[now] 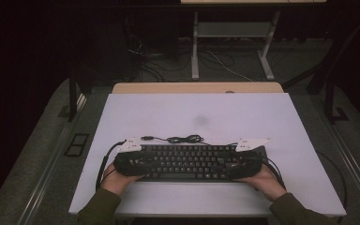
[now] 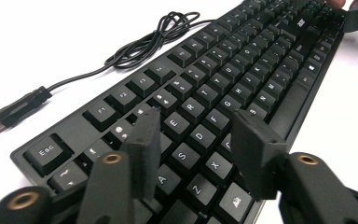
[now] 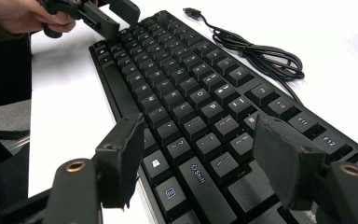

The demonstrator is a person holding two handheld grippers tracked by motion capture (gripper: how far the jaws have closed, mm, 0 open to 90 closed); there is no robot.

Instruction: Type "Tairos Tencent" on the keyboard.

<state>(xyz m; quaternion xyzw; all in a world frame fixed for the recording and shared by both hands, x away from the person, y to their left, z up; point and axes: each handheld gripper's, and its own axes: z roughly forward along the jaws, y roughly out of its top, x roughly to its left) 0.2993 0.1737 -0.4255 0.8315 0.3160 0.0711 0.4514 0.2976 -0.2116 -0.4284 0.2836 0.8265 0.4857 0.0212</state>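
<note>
A black keyboard [image 1: 187, 161] lies flat near the front edge of the white table [image 1: 192, 112], its coiled USB cable [image 1: 183, 139] just behind it. My left gripper [image 1: 139, 163] is at the keyboard's left end. In the left gripper view its jaws [image 2: 196, 119] stand open over the letter keys [image 2: 242, 70], with nothing pressed between them. My right gripper [image 1: 232, 164] is at the right end. Its jaws [image 3: 198, 122] are open above the keys by Shift [image 3: 182, 84]. The left gripper [image 3: 107, 16] shows far off there.
The cable's plug [image 2: 9, 114] lies loose on the table behind the Esc corner. A wooden strip [image 1: 197, 87] borders the table's far edge. Beyond it stand a desk's metal legs [image 1: 195, 51] and floor cables. Bare white surface stretches behind the keyboard.
</note>
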